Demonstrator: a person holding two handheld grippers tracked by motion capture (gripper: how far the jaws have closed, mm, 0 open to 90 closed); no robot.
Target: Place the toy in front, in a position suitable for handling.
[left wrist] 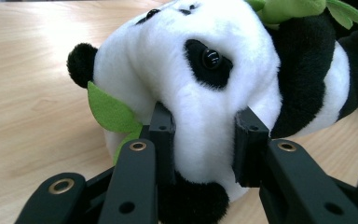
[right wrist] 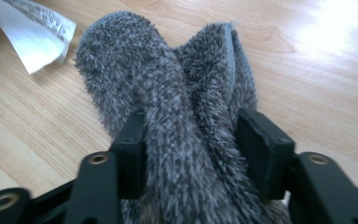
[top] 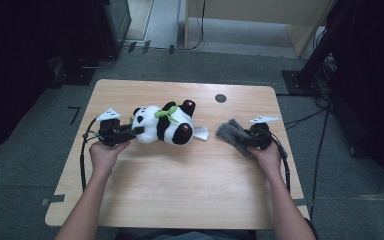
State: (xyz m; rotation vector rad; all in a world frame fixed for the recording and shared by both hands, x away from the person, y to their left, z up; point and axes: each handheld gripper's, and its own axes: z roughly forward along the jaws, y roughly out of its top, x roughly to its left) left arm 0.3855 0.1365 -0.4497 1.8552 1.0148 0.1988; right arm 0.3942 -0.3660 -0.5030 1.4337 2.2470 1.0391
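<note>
One high camera, two riding the grippers

The high view looks forward and down over the whole table (top: 180,190); each gripper view sits close behind its own fingers, left on the panda (left wrist: 200,93), right on the grey cloth (right wrist: 182,116), both shared with the high view.

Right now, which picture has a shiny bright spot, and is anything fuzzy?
In the right gripper view, glare whitens the table at top right, and the near tongs at bottom left look blurred. The left gripper view shows the panda sharp. The high view is dim, with dark edges.
</note>
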